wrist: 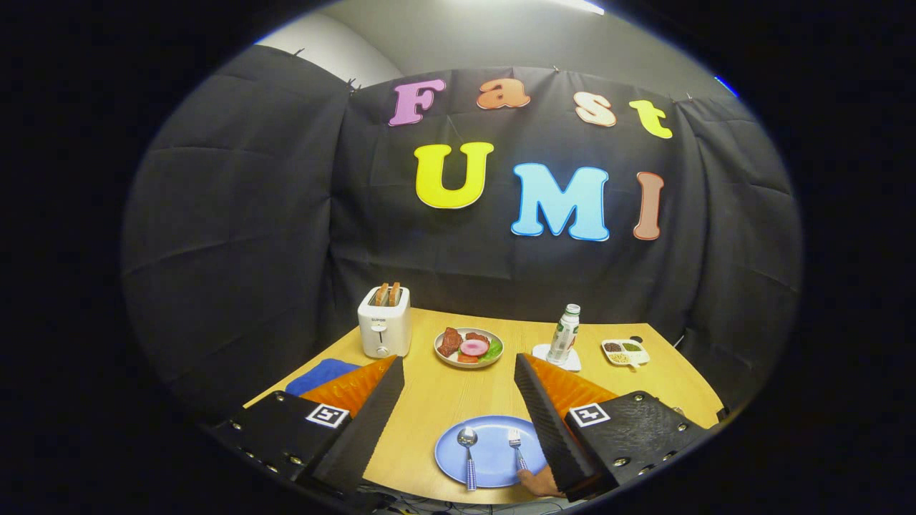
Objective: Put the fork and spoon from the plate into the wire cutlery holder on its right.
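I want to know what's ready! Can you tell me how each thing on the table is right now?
gripper: jaws open, holding nothing
spoon: lying on the blue plate
fork: lying on the blue plate
toaster: bread sticking up from the slots
bottle: upright, capped
food plate: full

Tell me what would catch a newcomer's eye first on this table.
The blue plate between the open gripper's fingers stands out, with a spoon and fork lying side by side on it. Beyond the fingers, a white toaster holding toast sits beside a plate of food, with a bottle further right.
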The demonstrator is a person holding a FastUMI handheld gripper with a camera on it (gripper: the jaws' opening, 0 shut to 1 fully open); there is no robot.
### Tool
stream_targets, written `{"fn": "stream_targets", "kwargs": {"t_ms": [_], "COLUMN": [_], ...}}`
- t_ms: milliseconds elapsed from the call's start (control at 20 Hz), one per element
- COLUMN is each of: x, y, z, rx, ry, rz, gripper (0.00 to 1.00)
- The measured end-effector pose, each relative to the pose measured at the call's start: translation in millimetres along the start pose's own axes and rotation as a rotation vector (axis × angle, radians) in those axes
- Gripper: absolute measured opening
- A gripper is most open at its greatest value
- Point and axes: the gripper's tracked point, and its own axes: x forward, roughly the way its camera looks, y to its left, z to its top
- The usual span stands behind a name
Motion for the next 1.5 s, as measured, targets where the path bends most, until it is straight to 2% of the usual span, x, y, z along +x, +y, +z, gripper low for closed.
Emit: {"fn": "stream_targets", "kwargs": {"t_ms": [550,900,1000,1400,1500], "x": [1.5,-5.7,-10.1,-29.6,-37.1], "y": [30.5,7.3,-1.7,-16.3,-17.2], "z": [1.6,-4.4,-7.3,37.6,36.7], "rx": [0.006,0.032,0.039,-0.023,-0.047], "ry": [-0.003,0.004,0.018,-0.137,-0.138], "rz": [0.07,0.066,0.088,0.242,0.269], "gripper": [0.96,0.96,0.96,0.96,0.96]}}
